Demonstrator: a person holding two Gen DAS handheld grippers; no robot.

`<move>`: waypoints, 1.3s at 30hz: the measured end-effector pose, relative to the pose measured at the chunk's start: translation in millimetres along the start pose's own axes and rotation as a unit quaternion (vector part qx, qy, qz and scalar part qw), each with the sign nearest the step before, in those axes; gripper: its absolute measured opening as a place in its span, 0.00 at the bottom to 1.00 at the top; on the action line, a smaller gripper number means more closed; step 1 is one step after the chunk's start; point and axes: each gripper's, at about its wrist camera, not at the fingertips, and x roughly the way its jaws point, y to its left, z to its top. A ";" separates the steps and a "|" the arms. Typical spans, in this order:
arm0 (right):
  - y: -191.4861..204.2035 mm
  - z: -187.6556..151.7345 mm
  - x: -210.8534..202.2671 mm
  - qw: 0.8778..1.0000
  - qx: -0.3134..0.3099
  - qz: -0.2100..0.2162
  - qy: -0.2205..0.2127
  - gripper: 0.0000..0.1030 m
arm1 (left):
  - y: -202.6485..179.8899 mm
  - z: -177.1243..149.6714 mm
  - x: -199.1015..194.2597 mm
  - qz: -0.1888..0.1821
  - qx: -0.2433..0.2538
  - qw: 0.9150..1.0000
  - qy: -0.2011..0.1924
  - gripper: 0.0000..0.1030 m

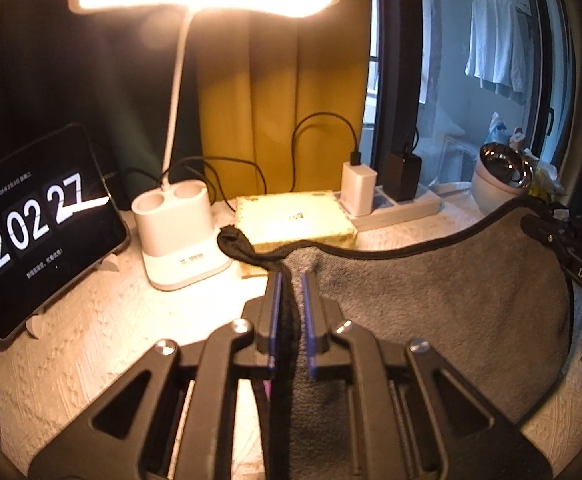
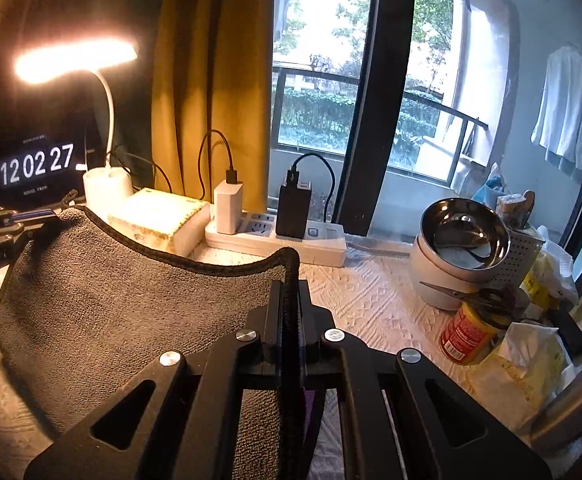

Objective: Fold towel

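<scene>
A grey towel (image 1: pixel 431 304) with a black hem hangs lifted between my two grippers above the white textured tablecloth (image 1: pixel 103 328). My left gripper (image 1: pixel 291 280) is shut on the towel's left hem, with a black corner sticking out past the fingertips. The right gripper shows at the right edge of the left wrist view (image 1: pixel 551 236), holding the other end. In the right wrist view the towel (image 2: pixel 111 312) sags to the left; my right gripper (image 2: pixel 290 284) is shut on its black hem. The left gripper (image 2: pixel 31 220) shows at the far left there.
Behind the towel stand a lit desk lamp with a white base (image 1: pixel 179 228), a tablet clock (image 1: pixel 39 236), a tissue box (image 1: pixel 295 220) and a power strip with chargers (image 2: pixel 279 236). At right are a steel bowl on a white pot (image 2: pixel 463 240), scissors on a can (image 2: pixel 467 332) and bags.
</scene>
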 end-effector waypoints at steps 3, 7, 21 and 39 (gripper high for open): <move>-0.4 -2.3 9.9 1.000 0.001 0.000 0.009 0.06 | 2.0 -1.9 8.9 0.001 -0.002 1.000 0.009 0.10; -0.2 -5.5 22.6 1.000 0.000 -0.002 0.022 0.06 | 4.4 -5.7 25.0 0.007 -0.001 1.000 0.029 0.10; -0.8 -17.7 65.2 0.995 -0.004 -0.013 0.097 0.06 | 6.9 -19.1 71.1 0.017 -0.005 0.993 0.118 0.12; 3.3 -24.6 95.0 0.984 -0.017 -0.019 0.175 0.07 | 3.8 -21.3 83.7 0.037 0.002 0.989 0.144 0.16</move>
